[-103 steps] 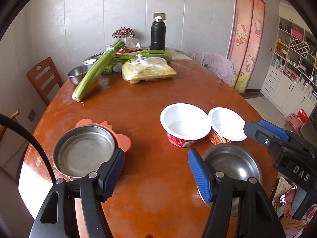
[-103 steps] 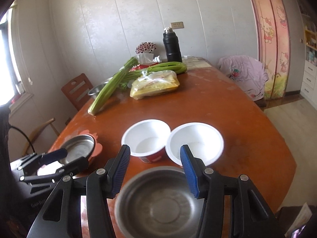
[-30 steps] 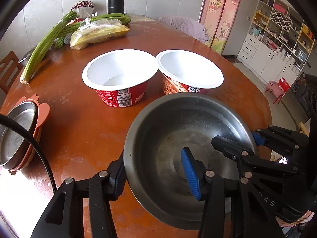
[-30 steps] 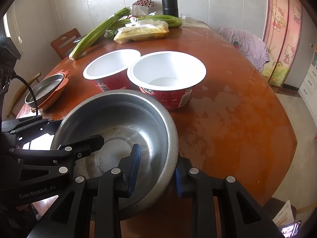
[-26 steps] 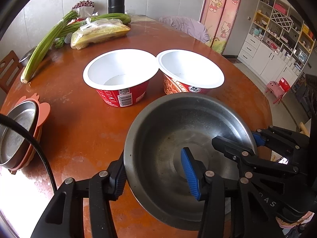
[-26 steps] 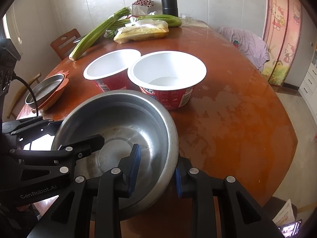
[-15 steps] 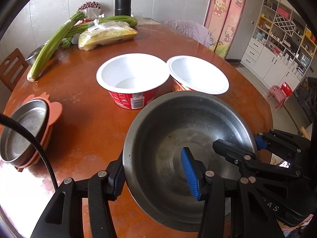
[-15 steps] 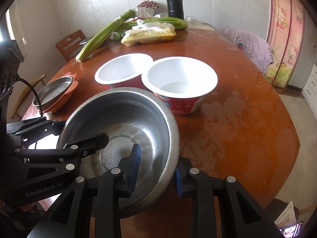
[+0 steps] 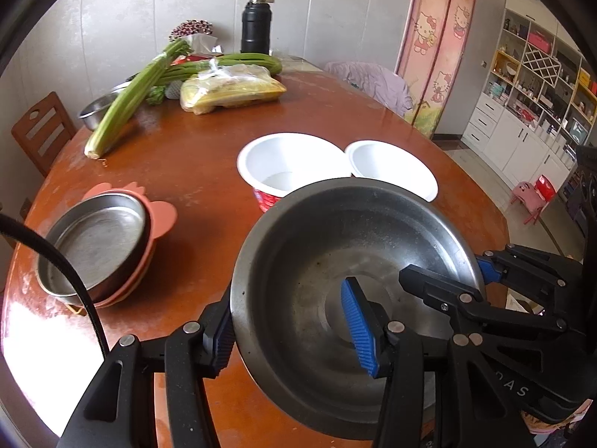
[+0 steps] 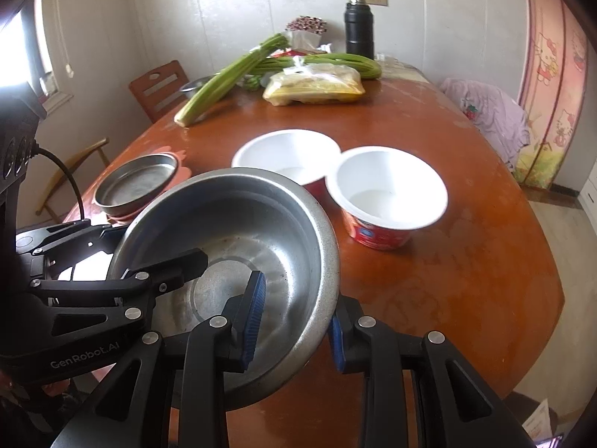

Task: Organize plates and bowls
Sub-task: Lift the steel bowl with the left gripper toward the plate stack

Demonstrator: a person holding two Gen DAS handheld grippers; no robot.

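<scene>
A large steel bowl (image 9: pixel 335 246) (image 10: pixel 242 224) hangs tilted above the brown table (image 9: pixel 194 164), held from both sides. My left gripper (image 9: pixel 291 332) (image 10: pixel 149 246) is shut on its left rim, one finger inside and one outside. On the opposite rim my right gripper (image 10: pixel 294 326) (image 9: pixel 447 272) is shut the same way. Beyond the bowl stand two empty white paper cups (image 9: pixel 287 160) (image 9: pixel 391 168) side by side. At the left a shallow steel plate (image 9: pixel 93 239) (image 10: pixel 138 183) rests on a pink plate (image 9: pixel 164 216).
At the table's far end lie celery stalks (image 9: pixel 127 100), a bagged yellow food packet (image 9: pixel 231 89), a black flask (image 9: pixel 255 26) and a small steel basin (image 9: pixel 93 112). A wooden chair (image 9: pixel 41 130) stands at the left, and a chair draped with purple cloth (image 9: pixel 373 78) at the right.
Both grippers, open over the table at first, now clamp the bowl. Over the last second they have lifted it off the table and drawn it back from the cups.
</scene>
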